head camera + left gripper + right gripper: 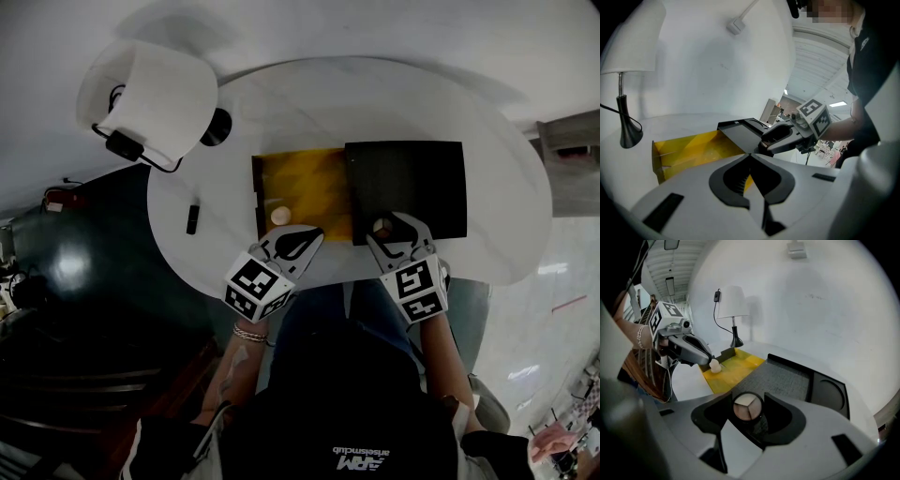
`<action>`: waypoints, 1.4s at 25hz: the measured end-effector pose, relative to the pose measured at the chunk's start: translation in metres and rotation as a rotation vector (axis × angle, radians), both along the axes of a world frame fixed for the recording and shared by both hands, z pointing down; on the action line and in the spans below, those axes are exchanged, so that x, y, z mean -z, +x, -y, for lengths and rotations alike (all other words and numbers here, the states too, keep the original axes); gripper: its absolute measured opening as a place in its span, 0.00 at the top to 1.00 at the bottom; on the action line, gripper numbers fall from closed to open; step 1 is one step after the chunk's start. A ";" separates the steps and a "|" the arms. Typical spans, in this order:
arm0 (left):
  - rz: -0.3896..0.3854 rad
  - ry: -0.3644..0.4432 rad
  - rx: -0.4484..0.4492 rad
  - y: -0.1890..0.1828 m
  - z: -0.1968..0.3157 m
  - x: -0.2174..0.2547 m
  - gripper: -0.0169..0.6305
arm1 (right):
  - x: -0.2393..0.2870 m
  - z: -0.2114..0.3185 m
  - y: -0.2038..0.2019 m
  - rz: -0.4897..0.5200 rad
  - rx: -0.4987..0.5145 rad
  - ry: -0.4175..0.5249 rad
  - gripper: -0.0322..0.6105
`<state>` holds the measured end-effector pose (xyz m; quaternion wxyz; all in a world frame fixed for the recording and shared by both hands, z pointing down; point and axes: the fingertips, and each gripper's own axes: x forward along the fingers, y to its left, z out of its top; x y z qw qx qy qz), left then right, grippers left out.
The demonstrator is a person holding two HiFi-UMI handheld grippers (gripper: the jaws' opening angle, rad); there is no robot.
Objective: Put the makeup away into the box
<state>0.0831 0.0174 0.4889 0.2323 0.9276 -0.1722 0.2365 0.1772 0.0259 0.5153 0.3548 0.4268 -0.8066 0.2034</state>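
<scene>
An open box with a yellow inside lies in the middle of the white table, with a black tray against its right side. A small pale makeup piece rests in the box's near left corner. My left gripper hovers at the box's near edge, shut, and I see nothing between its jaws. Its tip sits right beside the pale piece. My right gripper is over the tray's near left corner, shut on a round compact with a three-part face.
A white-shaded lamp on a black foot stands at the table's far left. A small black stick lies left of the box. The tray has a round recess on its right. The table's front edge is just under both grippers.
</scene>
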 end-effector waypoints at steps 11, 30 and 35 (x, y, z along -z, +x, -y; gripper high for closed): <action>-0.011 0.021 -0.006 0.010 0.000 0.008 0.95 | 0.009 -0.001 0.009 -0.006 -0.008 0.014 0.59; -0.028 0.073 0.030 0.007 0.003 0.026 0.95 | 0.035 0.009 0.007 -0.019 0.037 0.071 0.59; -0.034 0.084 0.052 0.002 0.005 0.030 0.95 | 0.040 0.013 0.001 -0.020 0.060 0.081 0.59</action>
